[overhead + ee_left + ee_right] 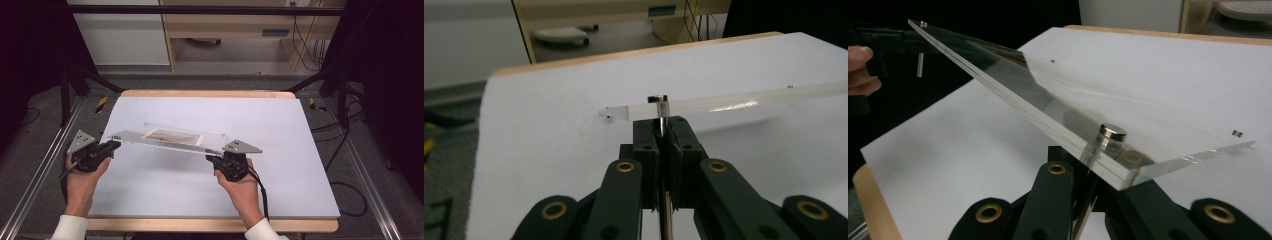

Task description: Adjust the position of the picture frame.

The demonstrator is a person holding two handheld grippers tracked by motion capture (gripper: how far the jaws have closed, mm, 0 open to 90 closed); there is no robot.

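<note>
**Clear acrylic frame held off the worktop by both grippers**

Left side first: left gripper (114,145) sits at the left edge of the white worktop (280,130), person's left hand (84,175) wrapped round its body, grey three-cornered plate on top. Its jaws are closed tight on a thin metal pin (663,125) that hangs below the near left corner of the clear acrylic frame (170,139). In the left gripper view the jaws meet almost flush, pin between them, a small round metal cap (657,99) sitting on top of the frame edge right above.

Middle: the frame is a flat transparent panel with a printed picture (172,136) sandwiched in it, reddish-brown tones, white border. Panel is up off the worktop, roughly level in the high view, spanning from one gripper to the other across the near-centre of the white sheet. Small fasteners dot its far corners.

Right side: right gripper (216,160) in the person's right hand (242,187), cable trailing back over the wrist. Its jaws are closed under the near right corner of the frame; the right gripper view shows a round metal stud (1113,132) through that corner directly above the jaws, and the shaft below runs down between them. Jaw contact itself partly hidden by the panel edge.
</note>
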